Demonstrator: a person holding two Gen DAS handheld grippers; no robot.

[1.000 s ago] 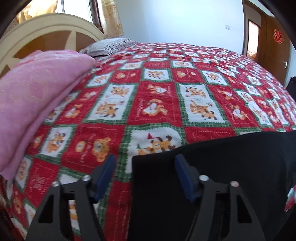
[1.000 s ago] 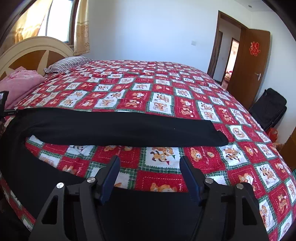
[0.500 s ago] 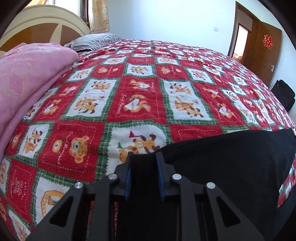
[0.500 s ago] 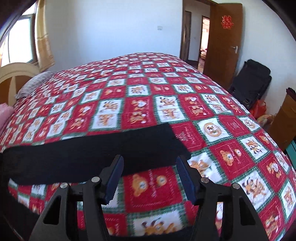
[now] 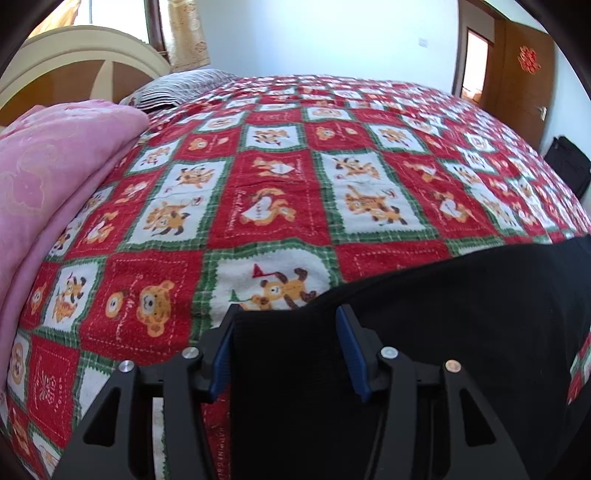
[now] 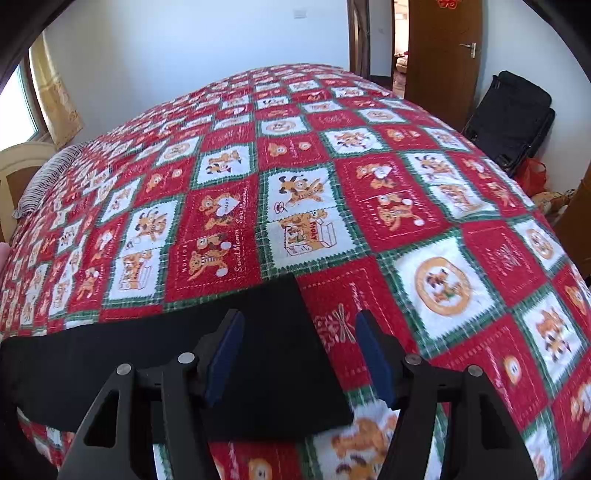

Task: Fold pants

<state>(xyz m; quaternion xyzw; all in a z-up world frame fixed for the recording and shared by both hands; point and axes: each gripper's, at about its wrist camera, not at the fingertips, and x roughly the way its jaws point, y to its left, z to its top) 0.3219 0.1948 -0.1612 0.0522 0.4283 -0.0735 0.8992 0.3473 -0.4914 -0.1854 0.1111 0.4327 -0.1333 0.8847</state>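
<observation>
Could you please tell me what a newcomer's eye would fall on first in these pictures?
First, the bright red, white and green patchwork bedspread with cartoon bears covering the whole bed. Next, the flat black fabric pants lying across its near edge, with the left tongs opening astride one corner and the right tongs open over the leg end. A folded pink textured blanket sits at far left.

Red, white and green patchwork bedspread (image 5: 280, 192) with cartoon bears and dogs, spread over the whole bed. Folded pink blanket (image 5: 48, 177) on its left side, striped pillow (image 5: 177, 86) just beyond, against a cream and wood headboard (image 5: 85, 62). Yellow patterned curtain (image 5: 186, 33) by the window. White wall behind. Open brown wooden door (image 6: 441, 55) with a red ornament. Black suitcase (image 6: 511, 118) leaning on the wall, red bag (image 6: 532, 175) beside it on the floor.
</observation>
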